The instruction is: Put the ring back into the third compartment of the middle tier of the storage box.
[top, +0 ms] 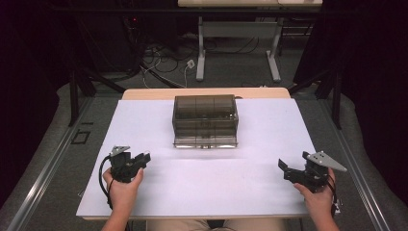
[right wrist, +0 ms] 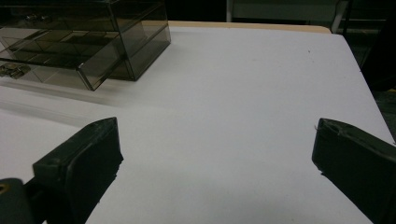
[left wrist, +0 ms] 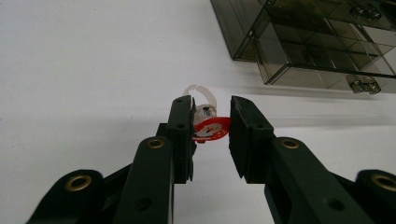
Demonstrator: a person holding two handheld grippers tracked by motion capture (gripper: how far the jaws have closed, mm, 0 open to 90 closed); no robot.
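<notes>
Between my left tongs (left wrist: 212, 128), seen from their own camera, a small ring (left wrist: 210, 125) with a red-and-white round face and a clear band sits pinched at the very tips of the pads; the jaws are clenched on it, yet they catch little more than the edge of the disc, and the band sticks up behind. That thin hold is my worry: I judge that a quick swing or a tilt of my wrist could let the ring twist out and drop onto the white table top (left wrist: 93, 70). Ahead and to the right of these jaws stands the smoky plastic drawer box (left wrist: 317, 42), one drawer pulled out a little way, and a clumsy approach could knock the ring against its front edge. From above, my left tongs (top: 139, 161) lie near the left table edge, well short of the box (top: 205, 120), while my right tongs (top: 288, 169) hover off to the other side; the ring is too small to make out there. Looking along my right tongs (right wrist: 212, 154), the jaws stand wide apart with nothing but bare table between them, released, and the box (right wrist: 84, 42) sits ahead to their left, its open drawer showing empty compartments that the high view hides.
</notes>
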